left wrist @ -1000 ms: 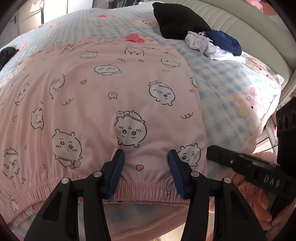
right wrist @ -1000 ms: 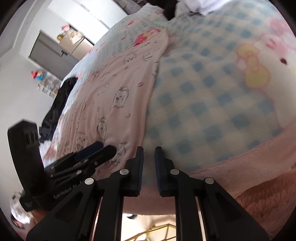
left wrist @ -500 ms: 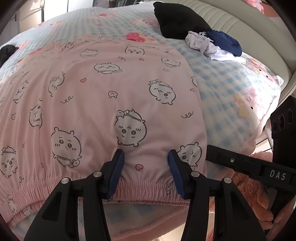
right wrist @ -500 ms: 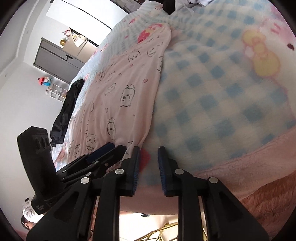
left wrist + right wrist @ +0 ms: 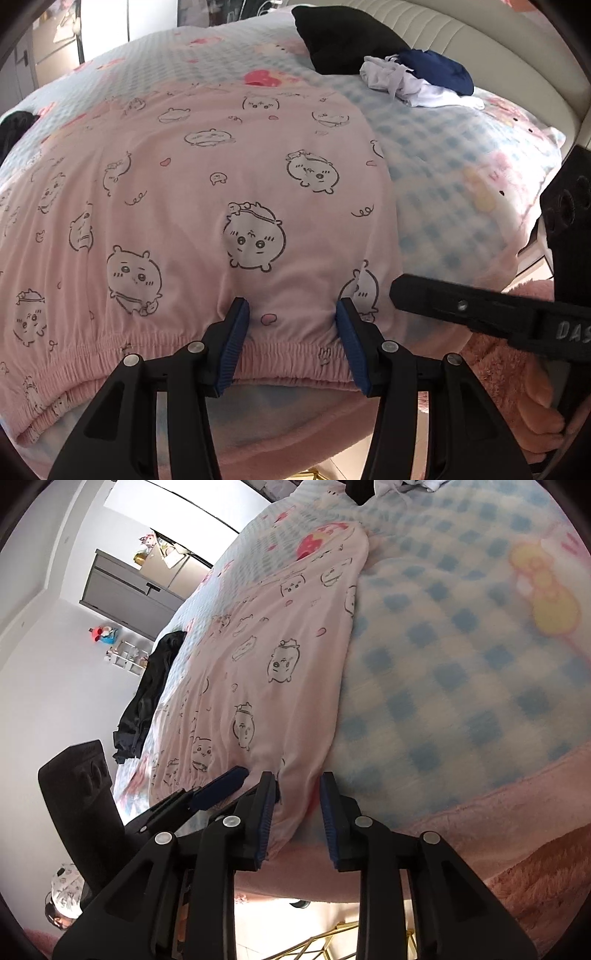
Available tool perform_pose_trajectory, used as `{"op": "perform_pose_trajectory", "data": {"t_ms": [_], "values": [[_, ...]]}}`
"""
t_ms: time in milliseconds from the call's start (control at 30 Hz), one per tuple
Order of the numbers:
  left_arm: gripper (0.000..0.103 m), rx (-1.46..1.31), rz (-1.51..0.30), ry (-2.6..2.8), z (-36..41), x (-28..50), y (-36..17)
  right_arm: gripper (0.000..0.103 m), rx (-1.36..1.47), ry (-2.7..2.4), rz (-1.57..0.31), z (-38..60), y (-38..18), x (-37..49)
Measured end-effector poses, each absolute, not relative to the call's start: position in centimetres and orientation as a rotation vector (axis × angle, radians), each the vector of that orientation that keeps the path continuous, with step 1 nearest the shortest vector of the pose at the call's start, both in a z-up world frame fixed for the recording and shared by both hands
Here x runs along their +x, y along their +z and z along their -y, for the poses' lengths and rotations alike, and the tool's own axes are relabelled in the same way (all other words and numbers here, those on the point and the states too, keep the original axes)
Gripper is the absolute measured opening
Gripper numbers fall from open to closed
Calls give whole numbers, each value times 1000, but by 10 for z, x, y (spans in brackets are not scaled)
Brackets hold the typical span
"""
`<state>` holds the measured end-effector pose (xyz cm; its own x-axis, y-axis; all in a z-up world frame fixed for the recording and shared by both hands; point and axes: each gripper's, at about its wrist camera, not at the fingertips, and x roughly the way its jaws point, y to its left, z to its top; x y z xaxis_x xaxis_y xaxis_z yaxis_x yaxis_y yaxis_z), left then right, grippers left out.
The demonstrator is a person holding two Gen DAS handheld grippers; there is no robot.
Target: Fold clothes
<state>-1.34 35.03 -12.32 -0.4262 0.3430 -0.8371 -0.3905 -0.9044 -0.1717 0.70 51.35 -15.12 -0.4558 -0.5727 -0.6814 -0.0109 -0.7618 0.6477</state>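
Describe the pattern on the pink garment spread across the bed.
Pale pink garment printed with outlined cartoon animal faces and small hearts; clearest in the left wrist view.

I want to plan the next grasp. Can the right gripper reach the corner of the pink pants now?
Probably yes. The right gripper is open and the corner of the pink pants lies between its fingers, with nothing in the way.
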Motion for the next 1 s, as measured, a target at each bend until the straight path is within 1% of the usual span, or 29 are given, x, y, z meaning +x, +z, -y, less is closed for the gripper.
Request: {"op": "perform_pose_trajectory", "data": {"t_ms": [100,200,267,300,333,400,533,633,667,733,900,933,1000], "values": [[51,-1344,-53,2338,-349,-13,-122,25,1415,-2252,865,-517,-159,5],[52,-1344,-24,2331,-345,-13,-123,20,1407,-2234,899,-518,-163,2],[52,-1352,5,2326,-342,-14,-122,8,1393,-2237,898,-517,-162,3],[52,-1355,11,2325,-342,-15,-122,7,1385,-2241,894,-516,-160,4],[52,-1356,11,2325,-342,-15,-122,5,1378,-2244,890,-516,-159,5],[52,-1355,1,2327,-343,-14,-122,4,1368,-2274,851,-512,-155,8],[52,-1353,3,2329,-343,-12,-119,2,1411,-2441,574,-497,-144,16],[52,-1344,12,2327,-342,-11,-116,1,1427,-2520,410,-488,-139,24],[52,-1340,16,2325,-342,-10,-115,1,1430,-2534,385,-488,-138,26],[52,-1338,15,2323,-341,-9,-115,1,1435,-2544,386,-492,-138,28],[52,-1377,-71,2301,-348,-8,-123,1,1447,-2567,390,-503,-138,35],[52,-1365,-70,2307,-348,-6,-121,1,1449,-2572,390,-505,-138,36],[52,-1307,16,2324,-340,-1,-110,1,1428,-2579,421,-511,-135,39]]}}
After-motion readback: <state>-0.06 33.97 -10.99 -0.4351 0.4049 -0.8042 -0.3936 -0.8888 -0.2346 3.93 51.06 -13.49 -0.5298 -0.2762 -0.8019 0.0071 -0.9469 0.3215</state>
